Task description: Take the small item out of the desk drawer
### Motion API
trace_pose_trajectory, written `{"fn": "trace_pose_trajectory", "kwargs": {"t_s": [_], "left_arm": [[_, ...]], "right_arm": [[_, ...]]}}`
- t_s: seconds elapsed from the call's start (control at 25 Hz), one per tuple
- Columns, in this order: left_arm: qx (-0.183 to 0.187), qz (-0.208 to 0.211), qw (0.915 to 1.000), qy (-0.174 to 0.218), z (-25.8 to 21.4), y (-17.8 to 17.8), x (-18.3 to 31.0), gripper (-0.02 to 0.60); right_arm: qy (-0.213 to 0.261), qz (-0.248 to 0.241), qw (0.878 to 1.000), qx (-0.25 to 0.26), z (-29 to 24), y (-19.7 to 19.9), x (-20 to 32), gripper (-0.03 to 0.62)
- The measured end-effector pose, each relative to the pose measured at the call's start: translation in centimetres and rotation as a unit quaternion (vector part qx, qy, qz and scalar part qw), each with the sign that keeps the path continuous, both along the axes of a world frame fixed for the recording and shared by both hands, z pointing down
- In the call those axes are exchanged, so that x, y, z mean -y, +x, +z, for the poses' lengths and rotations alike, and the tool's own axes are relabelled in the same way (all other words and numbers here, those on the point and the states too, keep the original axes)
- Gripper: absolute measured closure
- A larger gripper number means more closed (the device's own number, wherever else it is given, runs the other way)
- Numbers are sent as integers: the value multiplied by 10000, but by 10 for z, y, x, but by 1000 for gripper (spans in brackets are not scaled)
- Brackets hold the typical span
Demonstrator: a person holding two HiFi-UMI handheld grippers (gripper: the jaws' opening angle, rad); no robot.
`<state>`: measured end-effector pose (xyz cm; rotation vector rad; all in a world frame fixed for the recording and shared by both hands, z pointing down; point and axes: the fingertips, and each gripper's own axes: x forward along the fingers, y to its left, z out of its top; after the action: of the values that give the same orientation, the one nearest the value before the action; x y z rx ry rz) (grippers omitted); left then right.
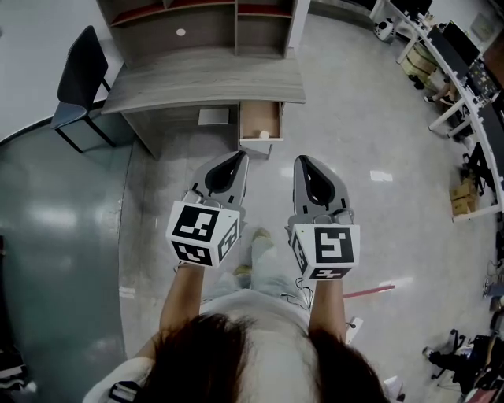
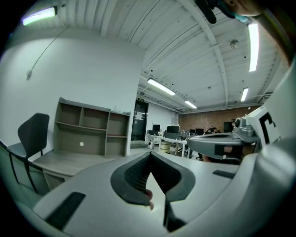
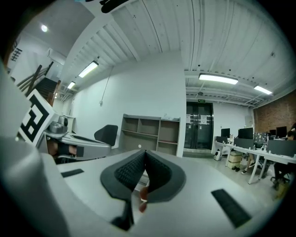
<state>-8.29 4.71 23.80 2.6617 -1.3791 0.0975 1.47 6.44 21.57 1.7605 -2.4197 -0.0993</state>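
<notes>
A grey desk [image 1: 205, 79] stands ahead of me with its small drawer [image 1: 253, 118] pulled open. A small pale round item [image 1: 264, 134] lies at the drawer's front edge. Both grippers hang side by side above the floor, short of the desk and pointing toward it. My left gripper [image 1: 239, 156] is shut with nothing in it, its tips meeting in the left gripper view [image 2: 150, 154]. My right gripper [image 1: 303, 160] is also shut and empty, as the right gripper view [image 3: 144, 152] shows. Neither touches the drawer.
A shelf unit [image 1: 205, 24] sits on the desk's back, and a dark chair [image 1: 83, 75] stands at its left. Office desks with equipment [image 1: 465, 71] line the right side. A red strip [image 1: 368, 292] lies on the floor by my right arm.
</notes>
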Motion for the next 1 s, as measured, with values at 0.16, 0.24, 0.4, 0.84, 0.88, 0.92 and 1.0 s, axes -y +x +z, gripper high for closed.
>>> {"fn": "trace_pose_trajectory", "kwargs": {"t_s": [0.16, 0.24, 0.4, 0.84, 0.88, 0.92, 1.0], "left_arm": [[27, -47, 10000, -40, 8, 1, 32, 569], [43, -62, 10000, -55, 10, 4, 50, 569], [88, -73, 9999, -43, 11, 17, 86, 569], [105, -297, 9994, -110, 19, 42, 178, 569], [96, -329, 9994, -98, 20, 44, 185, 569], [90, -358, 9993, -90, 21, 46, 191, 569], [88, -397, 9991, -95, 25, 48, 203, 569]], "right_arm": [[-48, 7, 10000, 47, 8, 6, 32, 566], [-84, -6, 9999, 61, 13, 9, 50, 566], [-172, -89, 9998, 79, 20, 17, 85, 566], [-354, -450, 9984, 29, 35, 32, 179, 566], [-362, -484, 9982, 26, 36, 34, 186, 566], [-368, -521, 9980, 23, 38, 35, 194, 566], [-382, -588, 9975, 12, 42, 36, 207, 566]]}}
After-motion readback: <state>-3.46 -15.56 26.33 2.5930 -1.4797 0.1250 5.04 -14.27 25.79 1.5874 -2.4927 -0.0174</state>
